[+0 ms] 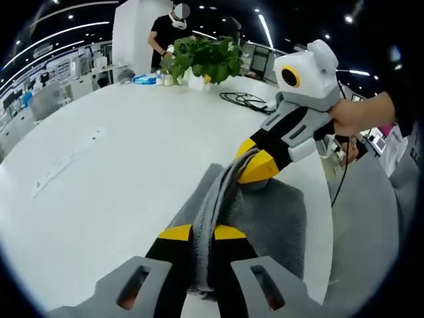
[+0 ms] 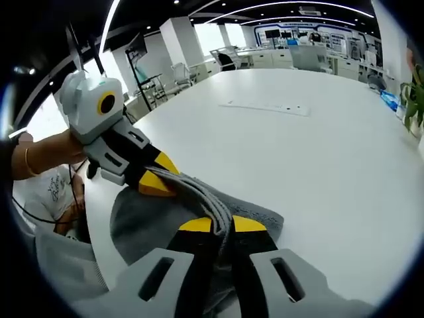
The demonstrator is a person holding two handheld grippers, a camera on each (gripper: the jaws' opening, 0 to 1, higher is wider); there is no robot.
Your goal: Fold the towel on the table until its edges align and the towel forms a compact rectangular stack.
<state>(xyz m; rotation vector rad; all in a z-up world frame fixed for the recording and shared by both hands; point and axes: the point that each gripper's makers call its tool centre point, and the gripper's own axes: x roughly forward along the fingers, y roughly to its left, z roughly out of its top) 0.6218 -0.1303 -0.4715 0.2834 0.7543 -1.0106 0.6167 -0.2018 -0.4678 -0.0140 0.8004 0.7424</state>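
My left gripper is clamping a raised fold of the grey towel, its yellow-tipped jaws closed on the bunched cloth between them. My right gripper is likewise pinching the same fold, jaws pressed together on the gathered fabric. In the left gripper view, the right gripper is entering from the right, gripping the far end of the ridge, with my hand holding it. In the right gripper view, the left gripper is entering from the left, gripping the opposite end, with my hand behind it. The towel is running as a lifted ridge from one gripper to the other, while the rest of it is lying flat on the white table beneath, near the table's edge. Farther out, a black cable is lying on the table, a green plant is standing near the far rim, and a person in black is standing behind it.
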